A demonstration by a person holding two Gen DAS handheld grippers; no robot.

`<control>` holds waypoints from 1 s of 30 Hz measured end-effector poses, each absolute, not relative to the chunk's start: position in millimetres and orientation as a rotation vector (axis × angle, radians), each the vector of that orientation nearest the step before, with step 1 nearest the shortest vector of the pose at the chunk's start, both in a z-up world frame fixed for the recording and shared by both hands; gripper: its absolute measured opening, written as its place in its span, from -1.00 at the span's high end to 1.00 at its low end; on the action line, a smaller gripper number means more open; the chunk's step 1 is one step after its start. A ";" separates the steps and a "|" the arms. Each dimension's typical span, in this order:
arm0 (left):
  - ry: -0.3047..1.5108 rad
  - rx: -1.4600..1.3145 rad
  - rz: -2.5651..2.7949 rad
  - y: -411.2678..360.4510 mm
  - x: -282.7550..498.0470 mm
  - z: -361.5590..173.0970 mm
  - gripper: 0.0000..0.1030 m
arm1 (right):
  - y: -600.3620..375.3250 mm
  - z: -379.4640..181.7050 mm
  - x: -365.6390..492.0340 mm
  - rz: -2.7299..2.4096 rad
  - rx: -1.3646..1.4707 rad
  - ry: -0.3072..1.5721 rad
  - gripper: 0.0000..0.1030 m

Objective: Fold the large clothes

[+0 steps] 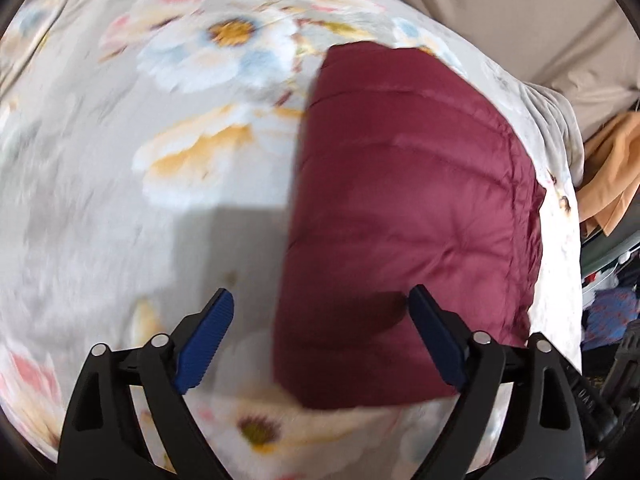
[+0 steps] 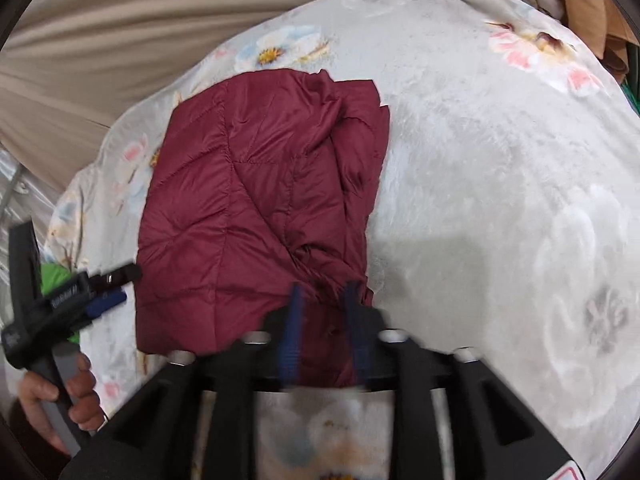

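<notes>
Left wrist view: left claw (image 1: 320,312) spread wide, empty, over near edge of folded maroon puffer jacket (image 1: 408,184) on floral blanket (image 1: 120,200); bare blanket to the left.

Right wrist view: right claw (image 2: 324,312) part-open over jacket's near-right corner, pads not gripping; blanket w/ open room to the right.

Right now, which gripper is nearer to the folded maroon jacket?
Right. The right gripper hangs just over the jacket's near corner, jaws partly apart, pressing nothing. The left gripper is wide open, beside and above the jacket's near edge.
</notes>
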State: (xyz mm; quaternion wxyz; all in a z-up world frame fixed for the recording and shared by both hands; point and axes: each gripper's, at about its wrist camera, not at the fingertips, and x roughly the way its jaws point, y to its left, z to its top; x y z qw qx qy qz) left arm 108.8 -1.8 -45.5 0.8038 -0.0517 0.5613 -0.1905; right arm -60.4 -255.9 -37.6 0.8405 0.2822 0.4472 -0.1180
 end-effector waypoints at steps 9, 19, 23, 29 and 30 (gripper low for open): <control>1.300 -0.295 -0.536 2.9 98.5 -87.4 -0.29 | -261.2 -90.5 -56.6 -0.167 0.885 1.003 0.60; 1.375 -0.194 -0.664 20.4 40.4 -67.2 0.38 | -234.9 -62.4 -113.4 -0.150 0.755 1.060 0.86; 1.389 -0.161 -0.585 29.1 16.0 -75.8 0.21 | -218.3 -89.5 -134.7 -0.131 0.706 1.155 0.66; 1.072 -0.007 -0.519 19.3 15.4 14.8 -0.10 | -240.6 -45.7 -136.8 -0.212 0.727 1.015 0.45; 1.022 0.008 -0.506 13.7 19.7 27.3 -0.24 | -243.9 -35.3 -132.6 -0.222 0.706 0.986 0.34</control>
